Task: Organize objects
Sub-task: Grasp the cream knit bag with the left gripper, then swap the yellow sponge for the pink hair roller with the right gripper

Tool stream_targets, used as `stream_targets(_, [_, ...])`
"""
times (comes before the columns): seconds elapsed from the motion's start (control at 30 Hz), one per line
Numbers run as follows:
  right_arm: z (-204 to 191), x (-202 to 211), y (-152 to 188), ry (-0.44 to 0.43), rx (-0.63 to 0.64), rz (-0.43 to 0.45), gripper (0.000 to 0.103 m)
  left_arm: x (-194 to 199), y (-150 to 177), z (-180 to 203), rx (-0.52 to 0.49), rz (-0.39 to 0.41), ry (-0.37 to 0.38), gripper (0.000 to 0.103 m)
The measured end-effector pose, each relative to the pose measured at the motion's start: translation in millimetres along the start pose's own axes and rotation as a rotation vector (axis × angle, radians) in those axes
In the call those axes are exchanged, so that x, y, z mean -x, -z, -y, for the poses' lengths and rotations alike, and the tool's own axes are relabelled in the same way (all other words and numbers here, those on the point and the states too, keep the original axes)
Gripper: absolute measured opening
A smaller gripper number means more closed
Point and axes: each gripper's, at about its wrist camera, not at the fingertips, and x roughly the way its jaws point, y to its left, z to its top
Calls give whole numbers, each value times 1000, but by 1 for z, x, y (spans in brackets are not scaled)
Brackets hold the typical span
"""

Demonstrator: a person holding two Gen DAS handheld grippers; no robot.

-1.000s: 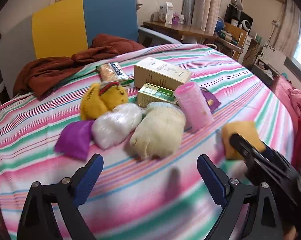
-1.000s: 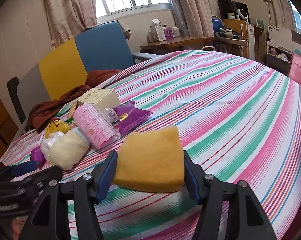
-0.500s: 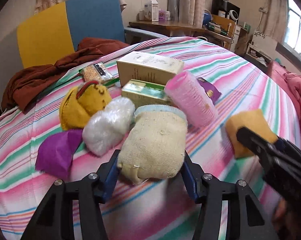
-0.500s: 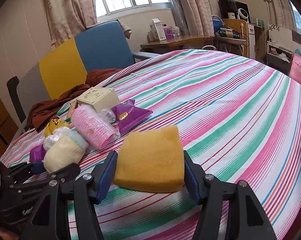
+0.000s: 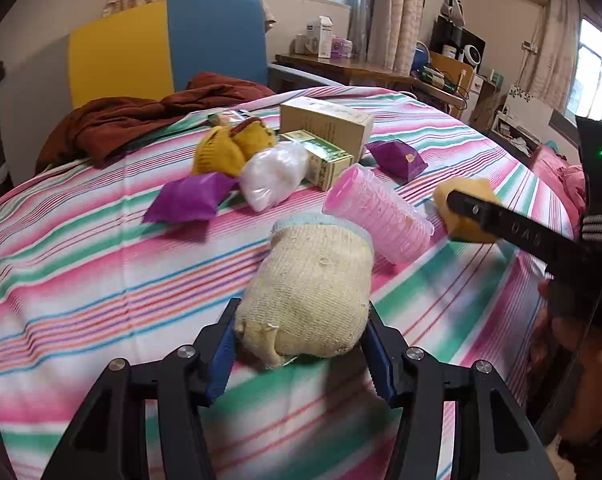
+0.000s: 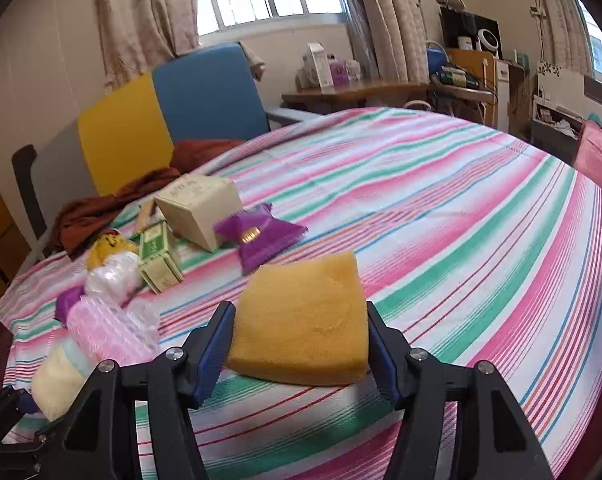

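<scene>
A cream knitted glove (image 5: 313,280) lies on the striped tablecloth (image 5: 101,264), apart from the pile behind it. My left gripper (image 5: 300,316) is shut on its near end, both blue pads pressing its sides. A pink ribbed cylinder (image 5: 377,220) lies just behind the glove on the right. In the right wrist view my right gripper (image 6: 298,312) is shut on a yellow sponge (image 6: 301,316) resting on the cloth. The glove (image 6: 57,376) and the cylinder (image 6: 105,328) show at that view's lower left. The sponge (image 5: 457,196) also appears in the left wrist view.
Behind lie a beige box (image 5: 327,124), a green box (image 5: 325,156), a white bag (image 5: 273,172), a yellow plush (image 5: 233,148) and two purple packets (image 5: 189,200) (image 5: 397,156). A brown cloth (image 5: 141,116) drapes the far edge below a yellow-and-blue chair (image 5: 161,48).
My left gripper went forward, closed on the cream glove and drew it out of the pile toward the near side. The pink cylinder shifted with it. The right gripper kept still on the sponge.
</scene>
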Motion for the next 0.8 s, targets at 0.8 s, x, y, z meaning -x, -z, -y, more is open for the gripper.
stream_targets(0.8, [-65,25,-12,-69,208,-14,70,28,28,-24,41,43,-12,57])
